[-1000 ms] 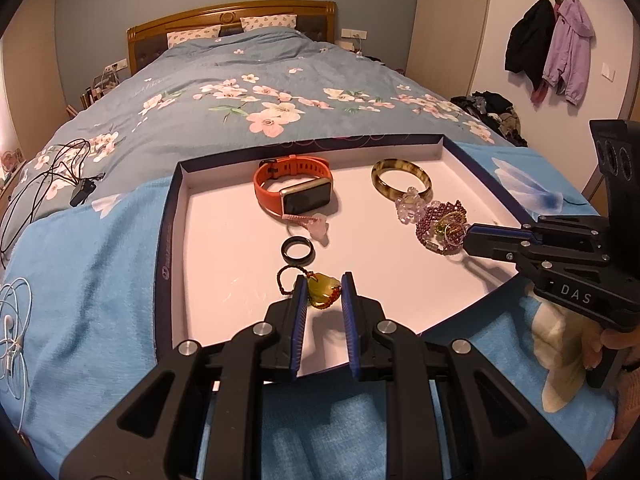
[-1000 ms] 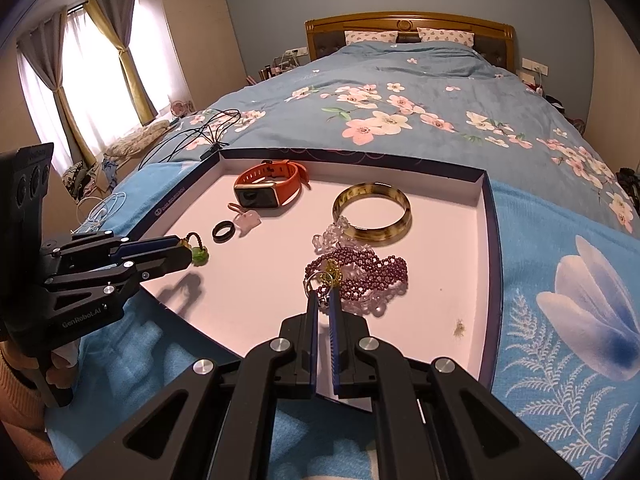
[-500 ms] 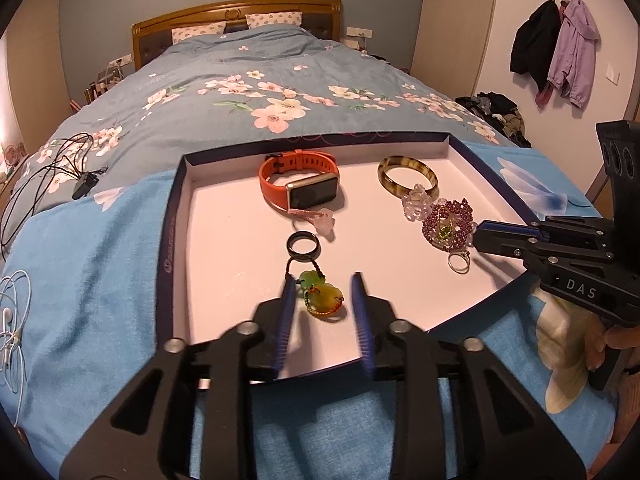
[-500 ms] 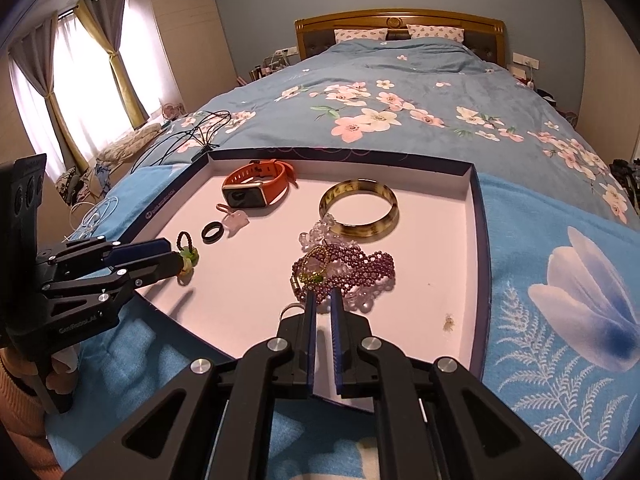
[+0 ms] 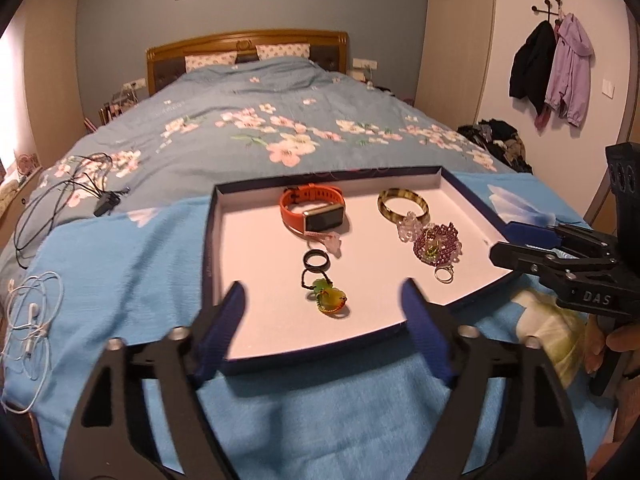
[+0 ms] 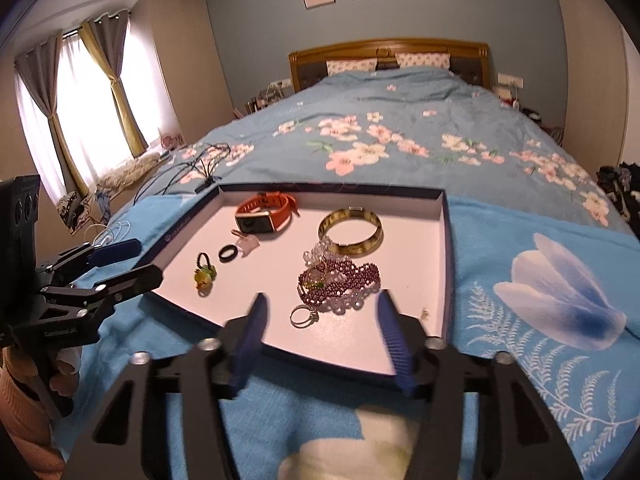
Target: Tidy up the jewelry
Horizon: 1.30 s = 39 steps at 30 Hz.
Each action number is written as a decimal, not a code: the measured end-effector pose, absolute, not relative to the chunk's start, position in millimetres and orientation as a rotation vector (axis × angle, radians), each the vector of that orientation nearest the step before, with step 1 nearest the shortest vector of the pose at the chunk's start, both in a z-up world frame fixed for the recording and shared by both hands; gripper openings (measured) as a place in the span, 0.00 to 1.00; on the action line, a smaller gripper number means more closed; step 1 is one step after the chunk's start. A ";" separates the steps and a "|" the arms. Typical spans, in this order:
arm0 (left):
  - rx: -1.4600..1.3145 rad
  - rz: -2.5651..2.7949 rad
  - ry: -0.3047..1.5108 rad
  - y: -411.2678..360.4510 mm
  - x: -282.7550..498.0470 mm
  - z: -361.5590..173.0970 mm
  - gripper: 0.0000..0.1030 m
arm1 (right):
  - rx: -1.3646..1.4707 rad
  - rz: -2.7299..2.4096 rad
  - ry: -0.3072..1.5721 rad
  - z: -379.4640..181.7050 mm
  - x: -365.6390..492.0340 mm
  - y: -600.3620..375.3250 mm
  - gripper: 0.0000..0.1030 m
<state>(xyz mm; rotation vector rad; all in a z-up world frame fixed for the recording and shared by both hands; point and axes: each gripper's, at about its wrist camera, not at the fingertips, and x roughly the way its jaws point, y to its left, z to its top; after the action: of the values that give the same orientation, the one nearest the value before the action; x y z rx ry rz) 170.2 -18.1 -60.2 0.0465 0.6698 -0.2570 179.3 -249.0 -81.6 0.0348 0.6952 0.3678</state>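
Note:
A white tray [image 5: 256, 276] with a dark blue rim lies on the bed; it also shows in the right wrist view [image 6: 400, 280]. In it lie an orange smartwatch [image 5: 314, 212], a horn bangle [image 5: 403, 204], a black ring [image 5: 317, 259], a green pendant [image 5: 330, 300], purple beads [image 5: 438, 240] and a silver ring [image 6: 304, 316]. My left gripper [image 5: 322, 308] is open and empty, near the tray's front edge by the pendant. My right gripper [image 6: 322, 320] is open and empty, at the front edge by the silver ring.
The tray rests on a blue towel [image 5: 120, 272] over a floral quilt [image 5: 240, 128]. Black cables [image 5: 72, 196] and white earphones [image 5: 28, 320] lie to the left. Coats [image 5: 552, 64] hang on the right wall. Curtained windows [image 6: 80, 120] stand at the left.
Both grippers opened wide and pulled back from the tray. The left one let go of the green pendant; the right one let go of the silver ring. Both pieces now lie in the tray.

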 end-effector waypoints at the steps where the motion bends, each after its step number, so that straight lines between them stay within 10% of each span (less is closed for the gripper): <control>1: 0.047 -0.253 0.653 -17.0 165.7 -57.8 0.88 | 0.037 0.366 0.679 -78.8 174.8 -249.8 0.64; 7: 0.039 -0.233 0.547 -10.2 130.7 -41.1 0.95 | 0.020 0.316 0.554 -62.9 142.2 -246.9 0.94; 39: -0.004 -0.101 0.264 -6.3 25.7 -11.4 0.95 | -0.015 0.217 0.303 -46.6 67.3 -240.4 0.93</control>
<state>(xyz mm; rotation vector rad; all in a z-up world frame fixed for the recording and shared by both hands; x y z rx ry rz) 25.7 -6.3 -11.4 -0.0043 0.2639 -0.1005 67.3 -240.4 -46.6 -0.0146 0.3026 0.2173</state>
